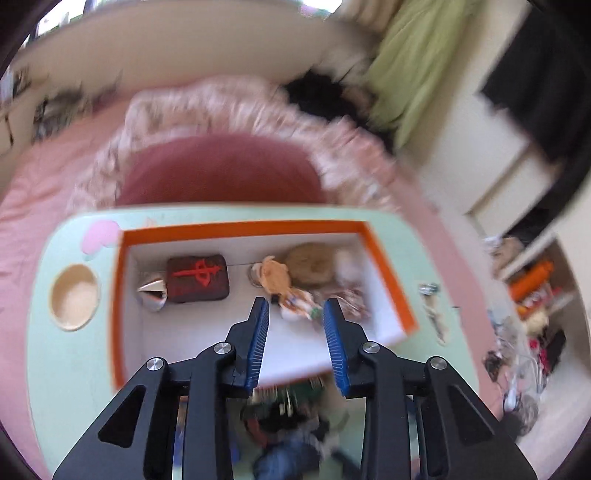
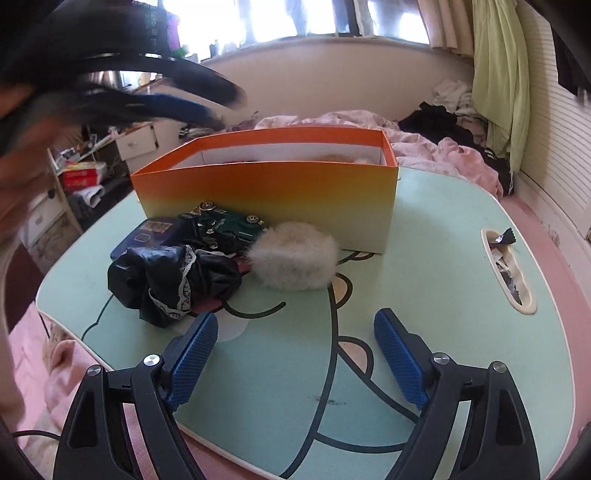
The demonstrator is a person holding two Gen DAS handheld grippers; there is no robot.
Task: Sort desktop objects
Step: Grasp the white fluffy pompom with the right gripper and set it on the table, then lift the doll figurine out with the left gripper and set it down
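A bed (image 2: 436,147) with rumpled pink bedding is seen behind the bench. A green curtain (image 2: 498,74) is hung at the right, beside a bright window (image 2: 295,18). Dark clothes (image 2: 436,122) are piled near the curtain. Cluttered shelves (image 1: 535,295) are seen at the right of the left wrist view.

left gripper (image 1: 295,306) jaws apart | above orange box (image 1: 240,229) | contents blurred, possibly toys
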